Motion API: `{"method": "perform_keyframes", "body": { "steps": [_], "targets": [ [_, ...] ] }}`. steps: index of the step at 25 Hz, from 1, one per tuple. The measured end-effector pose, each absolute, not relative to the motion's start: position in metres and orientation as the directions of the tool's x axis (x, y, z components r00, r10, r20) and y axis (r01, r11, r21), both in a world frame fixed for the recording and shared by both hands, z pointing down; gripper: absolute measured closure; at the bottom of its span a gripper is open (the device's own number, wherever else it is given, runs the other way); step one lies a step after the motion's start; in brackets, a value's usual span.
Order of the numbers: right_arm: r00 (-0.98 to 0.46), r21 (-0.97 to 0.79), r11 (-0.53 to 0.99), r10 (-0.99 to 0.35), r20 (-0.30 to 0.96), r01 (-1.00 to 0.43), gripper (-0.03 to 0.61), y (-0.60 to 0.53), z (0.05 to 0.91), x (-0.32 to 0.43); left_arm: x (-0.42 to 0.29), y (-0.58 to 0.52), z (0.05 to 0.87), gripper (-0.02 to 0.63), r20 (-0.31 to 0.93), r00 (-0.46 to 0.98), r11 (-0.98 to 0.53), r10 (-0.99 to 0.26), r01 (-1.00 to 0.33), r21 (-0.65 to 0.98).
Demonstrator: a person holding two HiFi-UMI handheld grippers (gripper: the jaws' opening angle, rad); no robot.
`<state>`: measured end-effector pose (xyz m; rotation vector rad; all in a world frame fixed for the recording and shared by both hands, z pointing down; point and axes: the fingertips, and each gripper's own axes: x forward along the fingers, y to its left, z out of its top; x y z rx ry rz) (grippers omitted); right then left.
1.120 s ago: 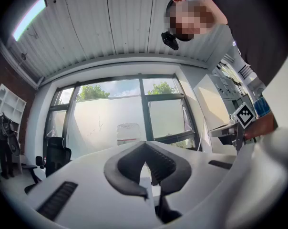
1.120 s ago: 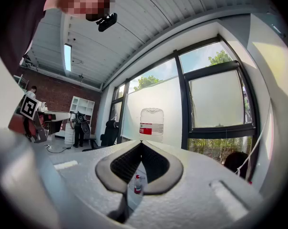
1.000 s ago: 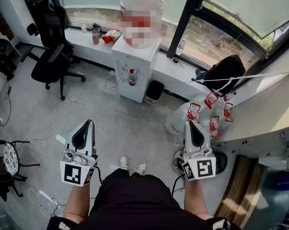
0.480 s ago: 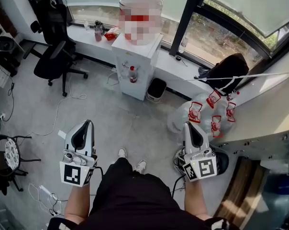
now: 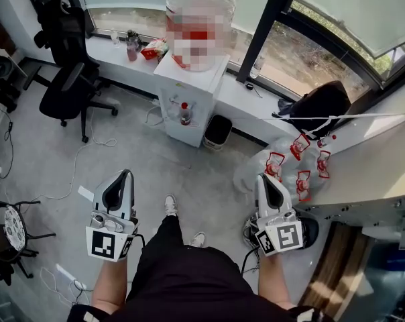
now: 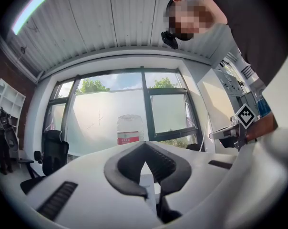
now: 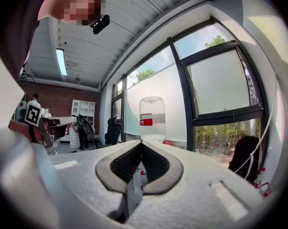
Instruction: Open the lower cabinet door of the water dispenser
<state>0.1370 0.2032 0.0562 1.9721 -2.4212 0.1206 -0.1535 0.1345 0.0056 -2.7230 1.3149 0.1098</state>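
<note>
- The water dispenser (image 5: 189, 102) stands against the window sill (image 5: 115, 54), across the floor from the person and well apart from both grippers. Its lower cabinet door (image 5: 187, 127) looks closed from up here.
- A big clear water bottle (image 5: 201, 12) sits on top of it. I can't tell how full it is.
- A small black bin (image 5: 218, 129) sits just beside the dispenser, but I can't see inside it.
- A bunch of clear jugs with red handles (image 5: 293, 170) is on the floor near the right side.
- The left hand-held gripper (image 5: 124, 175) and right hand-held gripper (image 5: 265, 178) are held low and roughly level, one on each side of the person's legs. Both point toward the dispenser.
- Both sets of jaws are pressed together with nothing in them.
- The right gripper view picks up white shelving (image 7: 83, 113) by a brick wall, which the head view doesn't catch.
- Only the head view shows the bin.
- A black office chair (image 5: 68, 79) is off to the dispenser's left.
</note>
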Motion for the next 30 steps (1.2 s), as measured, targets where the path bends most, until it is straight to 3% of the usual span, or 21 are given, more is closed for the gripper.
{"method": "perform_keyframes", "body": {
  "steps": [16, 30],
  "targets": [
    [-0.109, 0.021, 0.113, -0.985, 0.131, -0.993, 0.574, 0.047, 0.043, 0.098, -0.162, -0.057, 0.03, 0.606, -0.114, 0.719, -0.725, -0.686, -0.688, 0.029],
    [-0.199, 0.041, 0.203, -0.976, 0.083, -0.978, 0.574, -0.011, 0.021, 0.12, -0.126, -0.076, 0.002, 0.606, -0.156, 0.698, -0.707, -0.699, -0.707, 0.006]
  ]
}}
